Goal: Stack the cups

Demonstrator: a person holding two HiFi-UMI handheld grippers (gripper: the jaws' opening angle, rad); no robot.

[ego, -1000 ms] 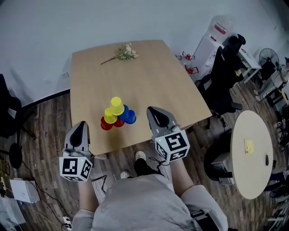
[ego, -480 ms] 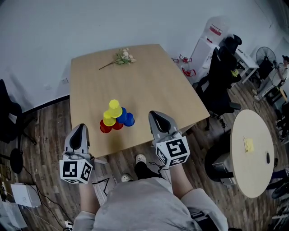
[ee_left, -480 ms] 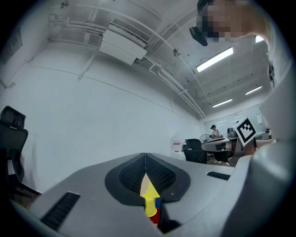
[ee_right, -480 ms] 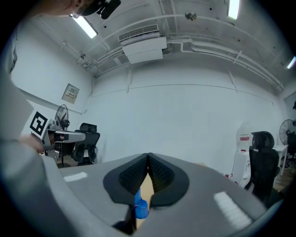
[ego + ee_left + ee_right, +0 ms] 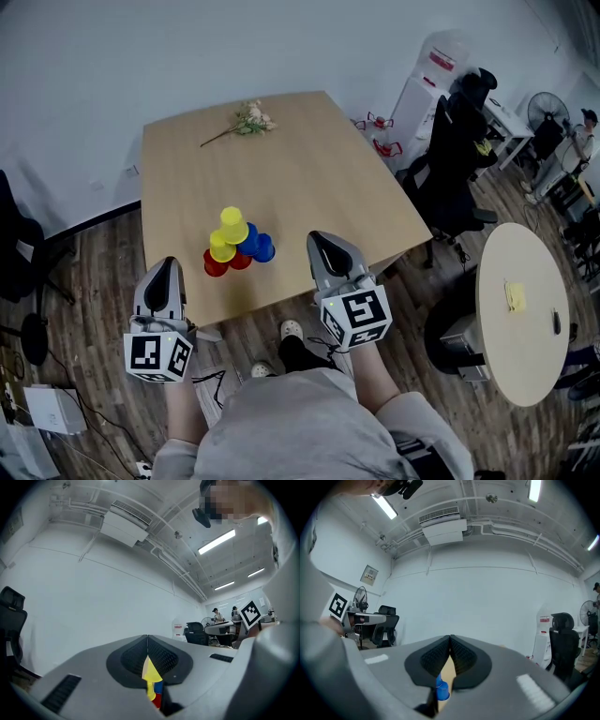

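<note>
A small pyramid of upturned cups stands near the front of the wooden table (image 5: 309, 169). A yellow cup (image 5: 232, 223) is on top, with another yellow cup (image 5: 221, 247) and blue cups (image 5: 258, 245) below it and red cups (image 5: 217, 265) at the base. My left gripper (image 5: 167, 267) hangs off the table's near edge, left of the cups, shut and empty. To the cups' right, my right gripper (image 5: 320, 240) is over the near edge, also shut and empty. In the left gripper view the stack (image 5: 151, 676) shows below the shut jaws. The right gripper view shows only a blue cup (image 5: 442, 690).
A dried flower sprig (image 5: 246, 119) lies at the table's far side. Black office chairs (image 5: 459, 159) and a water dispenser (image 5: 433, 82) stand to the right, with a round table (image 5: 520, 314) nearer. Another chair (image 5: 14, 244) is at the left. Wooden floor surrounds the table.
Both grippers stay shut and keep their places at the near edge. The cups have not moved on the table; only the head view has drifted slightly.
</note>
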